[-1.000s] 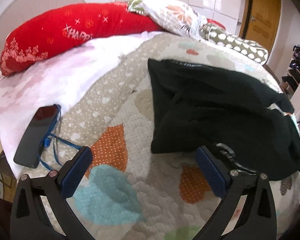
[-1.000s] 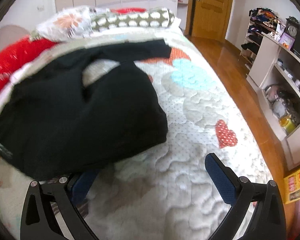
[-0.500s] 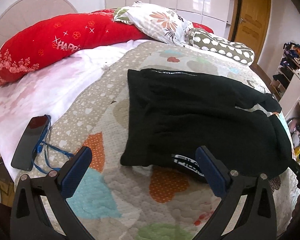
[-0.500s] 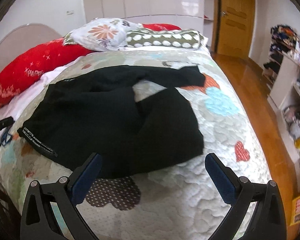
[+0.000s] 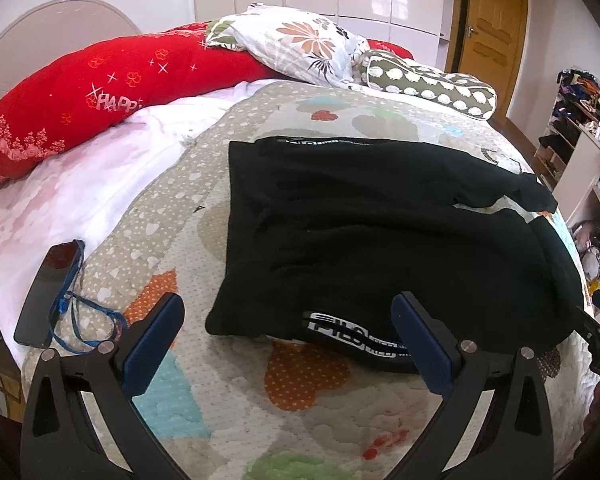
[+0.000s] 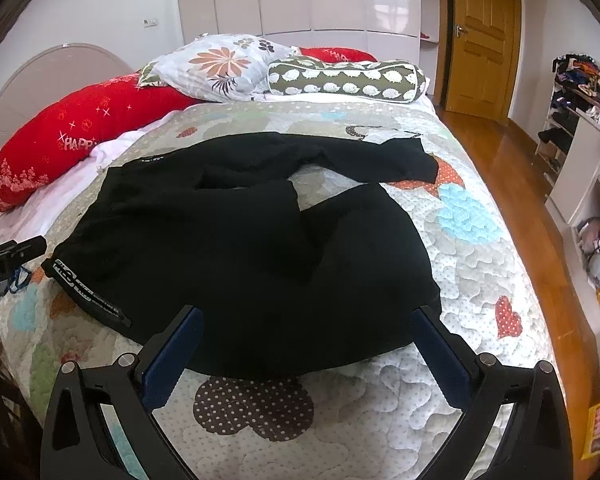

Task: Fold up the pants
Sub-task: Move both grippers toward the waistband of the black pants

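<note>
Black pants [image 5: 380,240] lie spread and rumpled on the patterned quilt [image 5: 228,384], waistband with white lettering [image 5: 352,334] toward the near edge. In the right wrist view the pants [image 6: 240,264] show one leg stretched toward the far right and the other folded back near the front. My left gripper [image 5: 288,340] is open and empty, held above the quilt just in front of the waistband. My right gripper [image 6: 306,350] is open and empty, held above the near edge of the folded leg.
A phone with a blue cord [image 5: 48,292] lies at the bed's left edge. A red pillow [image 5: 100,100], a floral pillow [image 5: 300,48] and a spotted bolster [image 6: 348,80] sit at the head. Shelves [image 6: 580,152] and wooden floor [image 6: 496,160] are on the right.
Both grippers have lifted and pulled back from the pants, so more of the bed and the whole garment show. Both stayed open. The pants lie still.
</note>
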Demonstrator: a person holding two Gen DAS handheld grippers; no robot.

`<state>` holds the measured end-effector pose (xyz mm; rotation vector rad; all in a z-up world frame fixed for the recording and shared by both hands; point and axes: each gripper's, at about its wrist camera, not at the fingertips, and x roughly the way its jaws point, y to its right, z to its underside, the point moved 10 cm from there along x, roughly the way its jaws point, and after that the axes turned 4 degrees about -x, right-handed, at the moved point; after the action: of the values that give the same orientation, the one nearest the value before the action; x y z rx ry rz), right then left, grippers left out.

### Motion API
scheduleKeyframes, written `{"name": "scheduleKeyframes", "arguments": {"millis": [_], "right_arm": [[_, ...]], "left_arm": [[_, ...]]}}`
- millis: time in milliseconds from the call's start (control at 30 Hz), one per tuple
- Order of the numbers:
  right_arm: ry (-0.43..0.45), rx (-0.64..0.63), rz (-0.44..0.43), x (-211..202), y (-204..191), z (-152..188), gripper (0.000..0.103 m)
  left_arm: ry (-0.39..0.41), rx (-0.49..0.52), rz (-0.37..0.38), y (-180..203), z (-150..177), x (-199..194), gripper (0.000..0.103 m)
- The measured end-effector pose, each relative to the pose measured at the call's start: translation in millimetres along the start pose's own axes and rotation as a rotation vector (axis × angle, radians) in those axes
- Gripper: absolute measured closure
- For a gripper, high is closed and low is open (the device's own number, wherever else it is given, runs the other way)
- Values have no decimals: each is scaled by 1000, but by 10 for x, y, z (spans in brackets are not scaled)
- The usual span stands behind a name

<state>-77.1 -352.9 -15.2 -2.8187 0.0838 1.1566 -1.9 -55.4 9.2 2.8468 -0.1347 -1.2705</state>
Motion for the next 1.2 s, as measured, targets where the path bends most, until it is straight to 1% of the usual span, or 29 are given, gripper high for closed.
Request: {"name": "scheduleKeyframes", "arguments": {"millis": [367,667,767,833,933,1067,1200], "right_arm": [[-23,4,4,94,40,79,0],[-26,11,-5,122,47,91,0],[-28,23,-5,128,88,107,0],[-33,30,-4,135,121,119,0],[-38,40,0,145,175,137,0],[-40,63,0,169,242,136,0],[-27,63,25,140,336,104,0]], "left_arm": [[-23,12,5,117,56,64,0],[-43,1,9,107,109,106,0],[-61,-11,23,79,168,136,0],[-77,-36,46,38,223,151,0],[-95,-86,52,-47,266,193,0],[-95,-116,52,-82,273,226,0],[-100,-162,88,-65,241,289,0]]}}
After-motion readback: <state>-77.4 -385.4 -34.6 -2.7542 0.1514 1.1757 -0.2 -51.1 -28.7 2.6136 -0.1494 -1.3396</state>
